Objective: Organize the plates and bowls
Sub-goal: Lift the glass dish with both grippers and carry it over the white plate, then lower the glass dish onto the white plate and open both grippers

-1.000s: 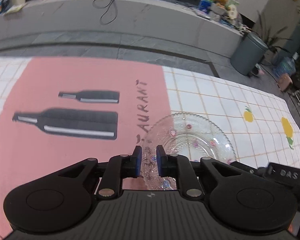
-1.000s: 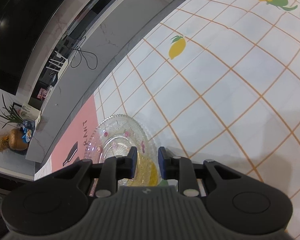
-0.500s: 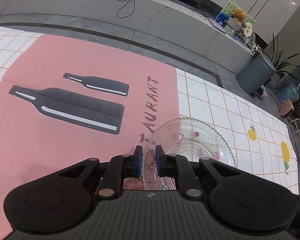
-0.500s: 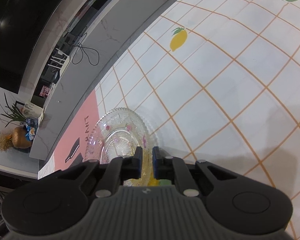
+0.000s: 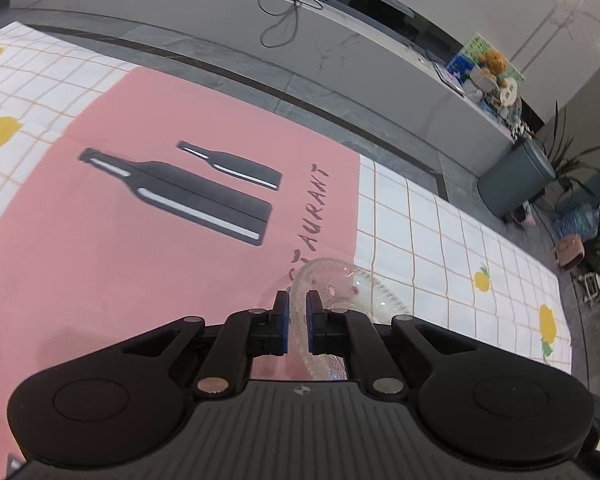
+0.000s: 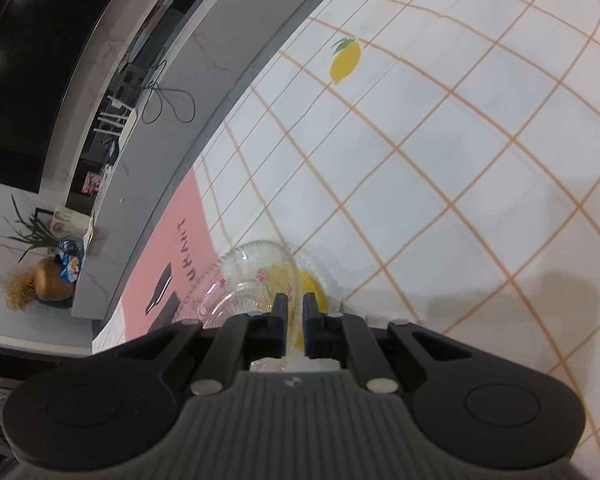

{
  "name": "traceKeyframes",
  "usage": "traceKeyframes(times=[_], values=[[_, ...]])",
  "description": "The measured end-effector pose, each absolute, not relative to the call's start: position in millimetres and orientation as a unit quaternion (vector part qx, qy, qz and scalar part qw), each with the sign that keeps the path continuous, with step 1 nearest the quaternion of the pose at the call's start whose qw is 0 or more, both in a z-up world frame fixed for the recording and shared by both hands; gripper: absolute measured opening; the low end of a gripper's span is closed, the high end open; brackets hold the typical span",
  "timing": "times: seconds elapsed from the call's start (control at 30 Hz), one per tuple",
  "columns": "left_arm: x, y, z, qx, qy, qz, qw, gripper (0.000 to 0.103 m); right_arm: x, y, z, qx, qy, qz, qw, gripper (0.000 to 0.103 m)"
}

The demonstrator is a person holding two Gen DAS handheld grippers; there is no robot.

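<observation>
Gripping one glass plate [image 5: 352, 292], both claws [image 5: 297, 312] [image 6: 295, 316] pinch its rim.

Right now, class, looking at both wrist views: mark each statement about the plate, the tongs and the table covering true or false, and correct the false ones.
1. The left tongs are shut on the rim of the glass plate. True.
2. The right tongs hang wide open above the plate. False: they are shut on its rim.
3. The plate is opaque blue ceramic. False: it is clear patterned glass with small pink flowers.
4. The pink mat shows two black bottle shapes. True.
5. The checked tablecloth is printed with strawberries. False: it is printed with yellow lemons.
</observation>
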State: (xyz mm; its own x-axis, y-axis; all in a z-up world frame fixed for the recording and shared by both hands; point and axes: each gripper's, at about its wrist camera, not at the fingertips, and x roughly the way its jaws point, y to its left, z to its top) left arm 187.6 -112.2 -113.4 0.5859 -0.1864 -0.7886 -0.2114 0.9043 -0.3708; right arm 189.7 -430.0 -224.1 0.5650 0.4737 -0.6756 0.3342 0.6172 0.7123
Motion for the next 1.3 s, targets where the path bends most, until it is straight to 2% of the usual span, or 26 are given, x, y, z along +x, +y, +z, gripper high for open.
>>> traceKeyframes(times=[0.7, 1.3], values=[[67.7, -80.8, -69.3, -0.253, 0.413, 0.025, 0.875, 0.008, 83.1, -408.7, -194.2, 0.428, 0.448, 0.133, 0.774, 0.006], [-37.8, -52.0, -87.8, -0.310, 0.378, -0.022, 0.872, 0.007, -20.2, -406.7, -184.8, 0.394, 0.419, 0.165, 0.801, 0.006]])
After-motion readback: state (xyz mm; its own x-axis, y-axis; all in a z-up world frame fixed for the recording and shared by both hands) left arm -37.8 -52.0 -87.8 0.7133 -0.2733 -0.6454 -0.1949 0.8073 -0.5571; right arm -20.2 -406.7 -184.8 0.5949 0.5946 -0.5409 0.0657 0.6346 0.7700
